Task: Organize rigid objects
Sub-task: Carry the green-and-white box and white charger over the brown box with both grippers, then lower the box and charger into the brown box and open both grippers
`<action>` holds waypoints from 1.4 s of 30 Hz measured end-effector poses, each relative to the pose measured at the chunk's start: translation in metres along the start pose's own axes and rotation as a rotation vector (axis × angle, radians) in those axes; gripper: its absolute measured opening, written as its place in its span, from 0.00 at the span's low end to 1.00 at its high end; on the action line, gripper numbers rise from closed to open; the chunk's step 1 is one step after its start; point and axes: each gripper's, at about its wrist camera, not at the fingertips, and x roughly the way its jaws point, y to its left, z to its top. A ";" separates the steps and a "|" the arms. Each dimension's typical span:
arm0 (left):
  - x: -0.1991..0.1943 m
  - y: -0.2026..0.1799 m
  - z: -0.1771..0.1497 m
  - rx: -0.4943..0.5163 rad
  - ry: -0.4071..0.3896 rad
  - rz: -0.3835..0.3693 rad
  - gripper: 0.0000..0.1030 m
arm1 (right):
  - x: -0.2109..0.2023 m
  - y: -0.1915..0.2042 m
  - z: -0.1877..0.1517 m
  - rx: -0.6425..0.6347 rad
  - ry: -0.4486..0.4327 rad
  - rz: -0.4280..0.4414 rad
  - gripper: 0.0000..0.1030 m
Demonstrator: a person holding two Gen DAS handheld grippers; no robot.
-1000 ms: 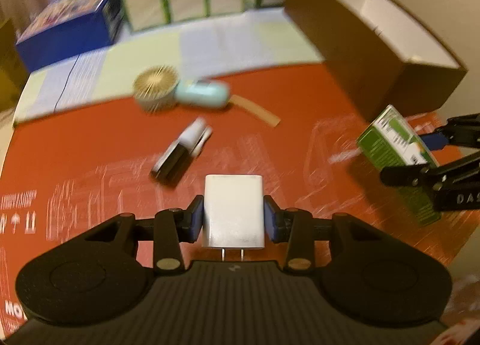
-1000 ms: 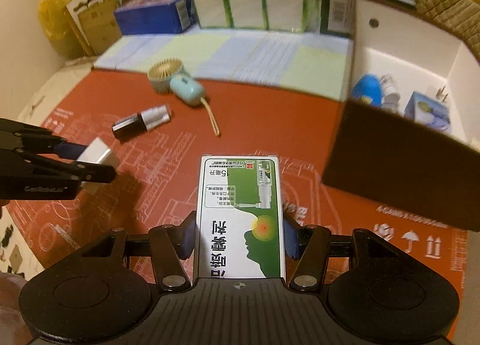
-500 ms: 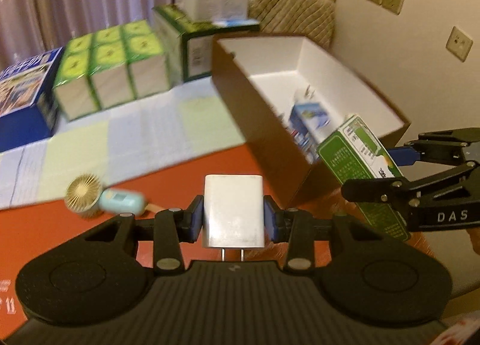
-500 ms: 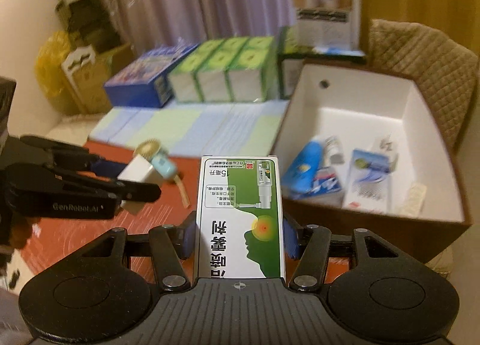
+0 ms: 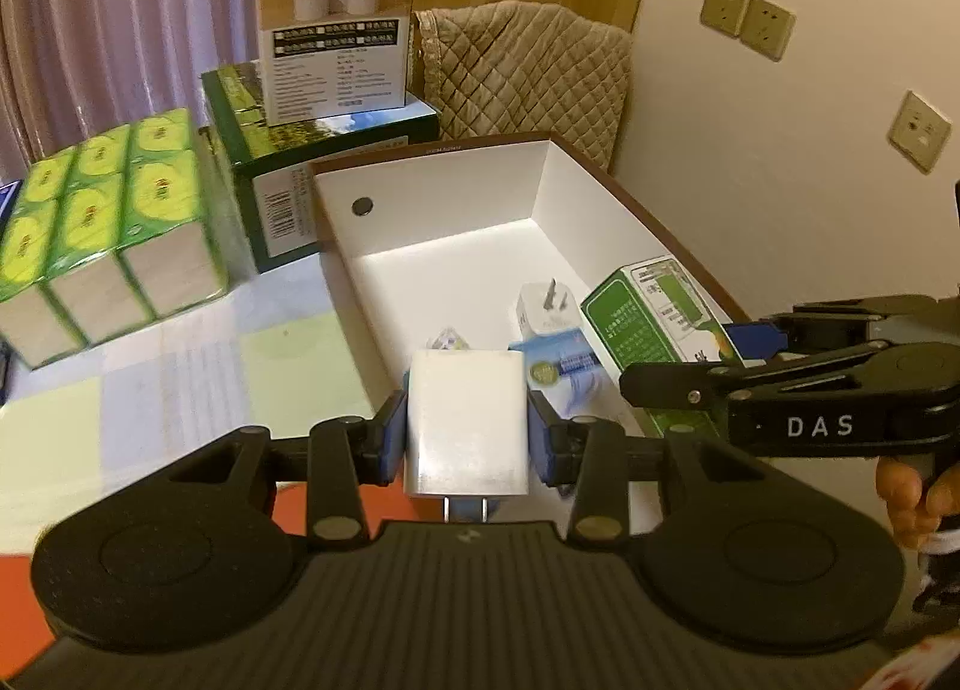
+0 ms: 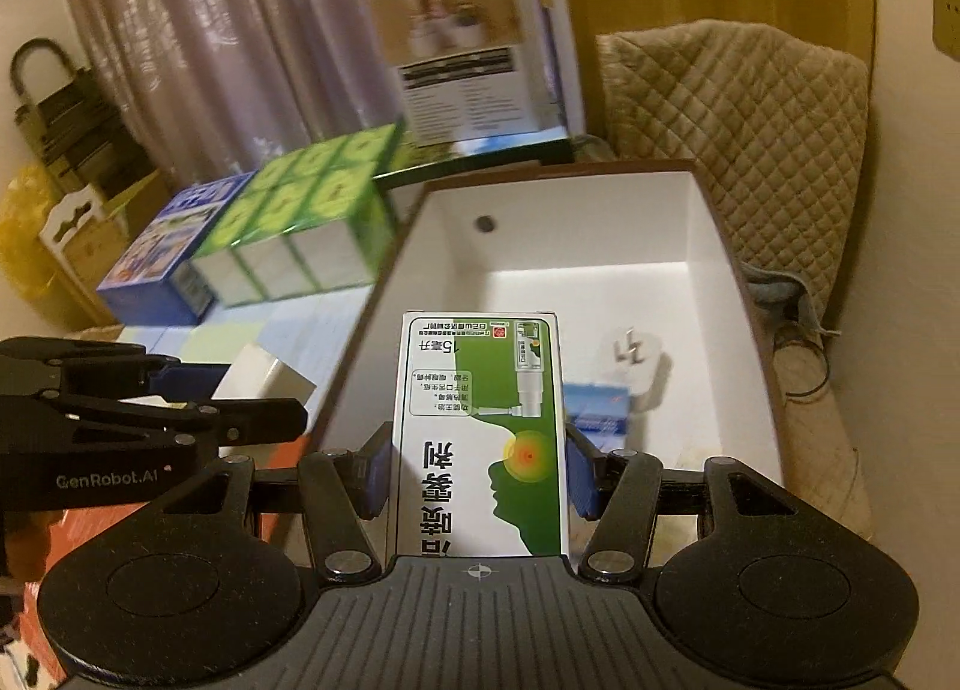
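- Left wrist view: the left gripper [image 5: 468, 438], low in the frame's centre, has its fingers [image 5: 390, 438] clamped on a white charger [image 5: 467, 420], prongs pointing back toward the camera.
- Directly beyond it lies the open white-lined box [image 5: 420, 174], filling the centre of the frame; a white plug [image 5: 549, 309] and a small blue packet [image 5: 561, 366] already lie on its floor, so part of the sorting looks done.
- At right of the frame, the right gripper [image 5: 678, 366] holds a green-and-white carton [image 5: 648, 330] over the box's near right side; a hand [image 5: 912, 498] shows at the far right edge.
- Left wrist view, clearance: the box's brown near-left wall sits just ahead of the charger, and the far half of the floor is bare, leaving open room for a drop.
- Right wrist view: the right gripper [image 6: 477, 474] has its fingers [image 6: 579, 474] closed on the carton [image 6: 480, 432], printed face up, in the lower centre.
- The box [image 6: 726, 246] opens behind it; the plug [image 6: 636, 360] and blue packet [image 6: 600, 420] lie right of the carton, bare floor above.
- At left of the frame the left gripper [image 6: 264, 396] carries the charger [image 6: 264, 381] just outside the box's left wall.
- Judgement: both items remain to be released; anything left on the desk is out of view.
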 end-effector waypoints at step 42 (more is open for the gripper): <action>0.170 0.032 0.096 0.087 0.094 0.070 0.45 | 0.161 -0.091 0.105 0.152 0.062 -0.048 0.51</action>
